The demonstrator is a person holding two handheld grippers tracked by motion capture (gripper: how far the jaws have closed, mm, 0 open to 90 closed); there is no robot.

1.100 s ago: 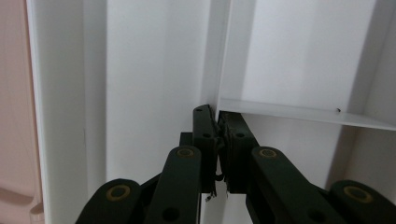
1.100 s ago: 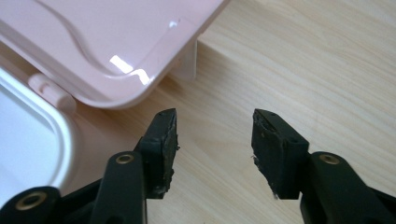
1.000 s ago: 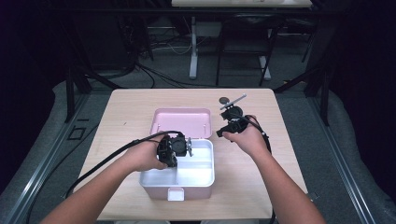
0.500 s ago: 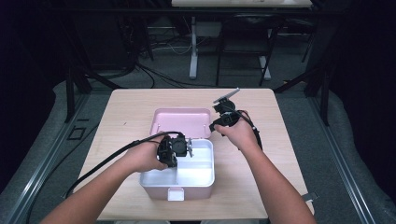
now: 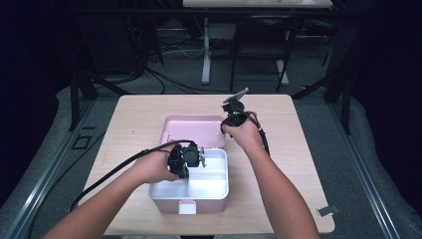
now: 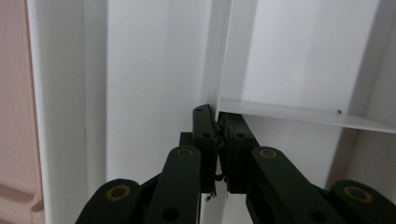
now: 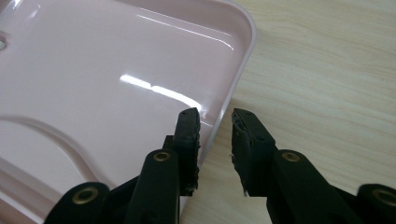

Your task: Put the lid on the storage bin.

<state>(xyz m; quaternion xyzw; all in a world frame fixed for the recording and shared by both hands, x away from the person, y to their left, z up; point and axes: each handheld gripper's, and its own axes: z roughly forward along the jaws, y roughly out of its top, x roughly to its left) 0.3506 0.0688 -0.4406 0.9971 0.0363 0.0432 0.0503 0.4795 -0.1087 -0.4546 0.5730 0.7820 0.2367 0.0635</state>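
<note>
A white box (image 5: 219, 191) with inner dividers stands at the table's front, its pink lid (image 5: 191, 130) lying open and flat behind it. My left gripper (image 5: 201, 157) reaches into the box. In the left gripper view its jaws (image 6: 217, 122) are shut on a thin white divider wall (image 6: 223, 56). My right gripper (image 5: 226, 125) is at the lid's right edge. In the right gripper view its jaws (image 7: 215, 135) straddle the lid's rim (image 7: 243, 60), one inside the lid and one over the wood. They have just been closing, and a gap still shows between them.
The wooden table (image 5: 308, 164) has bare room to the right and left of the box. A small metal piece (image 5: 327, 210) lies near its front right corner. Dark floor, cables and desk legs lie beyond the far edge.
My right gripper has moved left from over the bare table to the lid's right edge. The left hand and the box have stayed where they were.
</note>
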